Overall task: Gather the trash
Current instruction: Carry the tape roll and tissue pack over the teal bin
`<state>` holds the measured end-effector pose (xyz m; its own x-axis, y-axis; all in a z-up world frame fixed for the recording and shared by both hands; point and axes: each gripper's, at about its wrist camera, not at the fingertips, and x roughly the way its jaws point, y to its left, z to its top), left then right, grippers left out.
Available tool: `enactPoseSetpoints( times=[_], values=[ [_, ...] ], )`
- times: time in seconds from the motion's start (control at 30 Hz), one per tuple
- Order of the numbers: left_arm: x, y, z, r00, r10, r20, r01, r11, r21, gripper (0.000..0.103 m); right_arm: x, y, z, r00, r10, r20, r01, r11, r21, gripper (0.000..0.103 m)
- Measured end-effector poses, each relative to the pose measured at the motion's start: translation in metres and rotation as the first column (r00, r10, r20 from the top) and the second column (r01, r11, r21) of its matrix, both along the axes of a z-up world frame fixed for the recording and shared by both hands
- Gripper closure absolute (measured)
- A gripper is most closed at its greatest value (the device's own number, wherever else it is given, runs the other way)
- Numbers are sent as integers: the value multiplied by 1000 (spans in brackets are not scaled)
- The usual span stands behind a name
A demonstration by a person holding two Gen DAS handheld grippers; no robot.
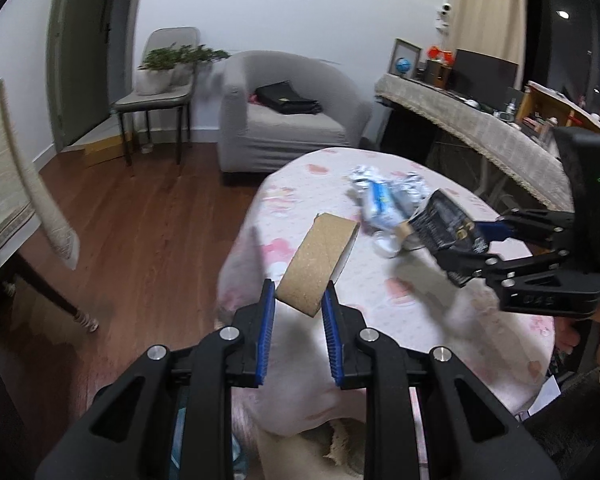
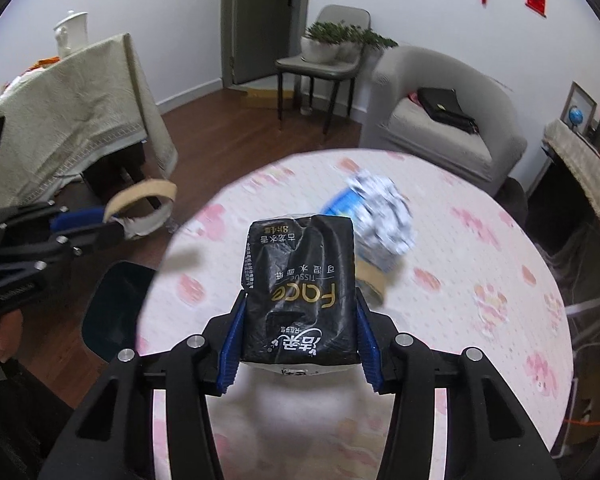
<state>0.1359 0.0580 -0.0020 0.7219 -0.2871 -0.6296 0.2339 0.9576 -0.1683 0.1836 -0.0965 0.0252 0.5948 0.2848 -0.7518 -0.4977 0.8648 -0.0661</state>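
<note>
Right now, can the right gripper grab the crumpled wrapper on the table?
Probably not yet. The right gripper is shut on the black tissue pack, so its jaws are full; the wrapper lies just beyond, uncovered, on the table.

Grey armchair [image 1: 288, 116] holding black bag [image 1: 288, 98]; potted plants [image 2: 332, 42] on chair [image 2: 320, 66].

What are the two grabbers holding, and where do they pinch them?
The left gripper pinches the cardboard tape ring by its near rim. The right gripper squeezes the black tissue pack by its two sides.

"Face TISSUE" on blk tissue pack [image 2: 300, 288]
</note>
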Motion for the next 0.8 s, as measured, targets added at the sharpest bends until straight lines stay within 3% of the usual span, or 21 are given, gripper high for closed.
enactPoseSetpoints(
  times=[0.37, 0.8],
  values=[
    [-18, 55, -8, 990, 133, -50, -132, 991, 33, 78, -11, 60, 22, 995, 99, 29, -100, 993, 65, 53],
    [-35, 110, -59, 958, 226, -176, -220, 974, 56, 78, -17, 136, 22, 978, 210, -4, -208, 971, 121, 53]
  ],
)
